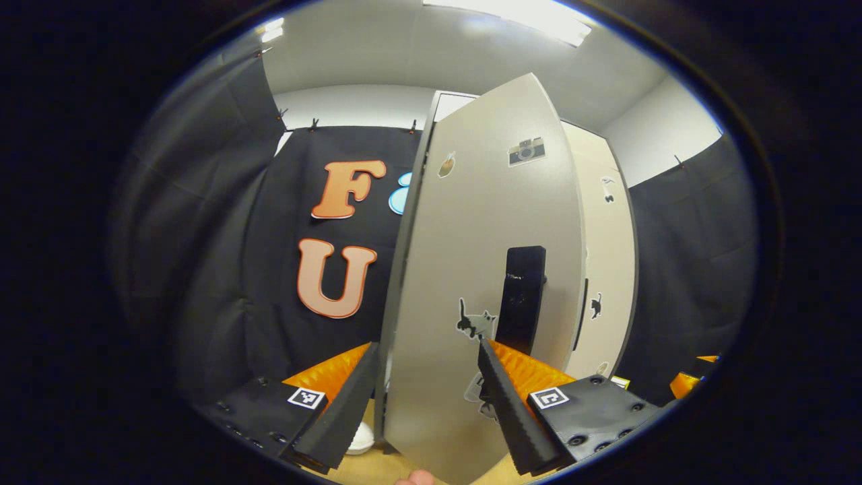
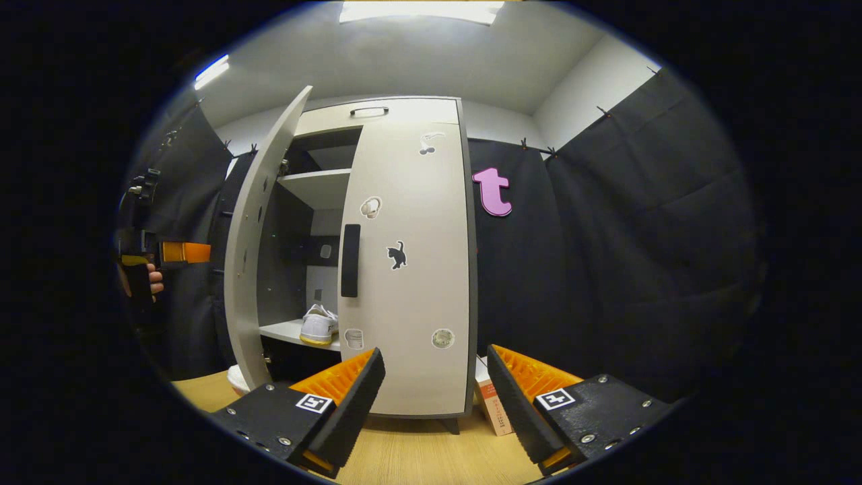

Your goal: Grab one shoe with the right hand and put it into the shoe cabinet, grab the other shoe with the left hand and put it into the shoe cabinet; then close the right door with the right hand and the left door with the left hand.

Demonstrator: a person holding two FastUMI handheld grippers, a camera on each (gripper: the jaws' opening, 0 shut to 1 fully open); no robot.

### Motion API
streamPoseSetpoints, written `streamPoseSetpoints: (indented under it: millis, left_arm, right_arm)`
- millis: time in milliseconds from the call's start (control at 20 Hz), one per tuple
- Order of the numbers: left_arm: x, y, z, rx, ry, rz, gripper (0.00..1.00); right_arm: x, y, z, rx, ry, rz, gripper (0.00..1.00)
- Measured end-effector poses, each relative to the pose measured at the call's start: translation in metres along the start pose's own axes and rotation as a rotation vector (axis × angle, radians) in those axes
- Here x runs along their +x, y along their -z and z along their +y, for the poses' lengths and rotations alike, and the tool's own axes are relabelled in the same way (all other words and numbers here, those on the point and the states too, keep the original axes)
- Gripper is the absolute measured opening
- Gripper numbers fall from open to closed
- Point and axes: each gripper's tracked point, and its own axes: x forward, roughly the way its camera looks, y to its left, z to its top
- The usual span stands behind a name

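The booth is walled with black cloth under a white ceiling, and a pale wooden floor (image 2: 417, 458) carries the shoe cabinet (image 2: 404, 114), which serves here as the reference landmark. In the right gripper view, the cabinet's right door (image 2: 417, 269) lies flush against the cabinet front, with a dark vertical handle (image 2: 350, 261) near its inner edge. The left door (image 2: 259, 249) stands swung outward, exposing the interior shelves. One white shoe (image 2: 318, 325) rests on the lower shelf inside the cabinet, partly hidden behind the right door's edge. A small box (image 2: 495, 407) stands on the floor just beside the cabinet's right bottom corner. The right gripper (image 2: 434, 397) faces the cabinet front, fingers spread apart and holding nothing. To the left of the open door, a hand (image 2: 153, 279) holds the other gripper. In the left gripper view, the left gripper (image 1: 427, 397) sits close to the left door's outer face (image 1: 485, 269), fingers spread wide to either side of the door's lower part, with nothing pinched; contact cannot be determined.
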Motion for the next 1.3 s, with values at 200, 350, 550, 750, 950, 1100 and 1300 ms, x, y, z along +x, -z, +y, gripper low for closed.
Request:
streamPoseSetpoints:
  millis: [200, 350, 550, 750, 950, 1100, 1300]
  left_arm:
    - [0.013, 0.003, -0.019, 0.009, 0.041, -0.005, 0.95]
    - [0.029, 0.011, -0.040, -0.009, 0.100, 0.012, 0.92]
    - [0.048, 0.023, -0.061, -0.009, 0.143, 0.040, 0.95]
    - [0.060, 0.032, -0.068, -0.004, 0.154, 0.058, 0.96]
    - [0.078, 0.038, -0.074, -0.010, 0.158, 0.072, 0.96]
    - [0.092, 0.043, -0.081, 0.023, 0.141, 0.087, 0.96]
    - [0.101, 0.042, -0.085, 0.048, 0.130, 0.084, 0.96]
  right_arm:
    - [-0.005, 0.001, -0.004, -0.006, 0.014, 0.006, 0.94]
    - [-0.007, 0.002, -0.009, -0.011, 0.028, 0.011, 0.94]
    - [-0.008, -0.001, -0.016, -0.015, 0.050, 0.010, 0.94]
    - [-0.010, -0.002, -0.025, -0.019, 0.075, 0.009, 0.94]
    - [-0.009, -0.003, -0.031, -0.026, 0.094, 0.007, 0.94]
    - [-0.009, -0.004, -0.034, -0.028, 0.105, 0.005, 0.94]
    - [-0.008, -0.003, -0.040, -0.025, 0.120, 0.000, 0.94]
